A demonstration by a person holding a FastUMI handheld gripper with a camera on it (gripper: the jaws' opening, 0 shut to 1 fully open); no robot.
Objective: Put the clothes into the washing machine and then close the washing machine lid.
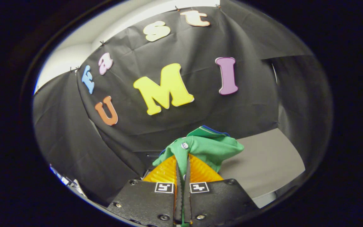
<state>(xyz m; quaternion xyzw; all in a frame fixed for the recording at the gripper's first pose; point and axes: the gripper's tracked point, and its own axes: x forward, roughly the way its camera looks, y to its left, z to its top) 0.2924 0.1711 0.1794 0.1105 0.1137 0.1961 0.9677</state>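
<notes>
So the biggest thing we've got here is the black cloth wall [200, 110] of the booth, draped and wrinkled behind everything, with a strip of pale wall or ceiling showing above its top edge. Off to the right and lower down we can see a grey tabletop [263, 160], flat and bare where it shows, running back to meet the cloth.

Then there's the clothes [211, 146]: a green garment, bunched up and lifted off the tabletop, sitting right at the tips of the fingers and spilling up and to the right past them. It has a darker blue-edged bit along the top, maybe a collar, though we honestly can't say for sure with the fisheye warping. A small white button [184, 145] shows on the fabric just above the fingertips.

The hand-held gripper [183, 164] is squeezed nearly all the way closed, with both fingers [179, 176] pressed together on a fold of the green fabric, so it's got a firm pinch on the garment. Two little square marker tags sit on the gripper body, one on each side of the finger gap.
</notes>
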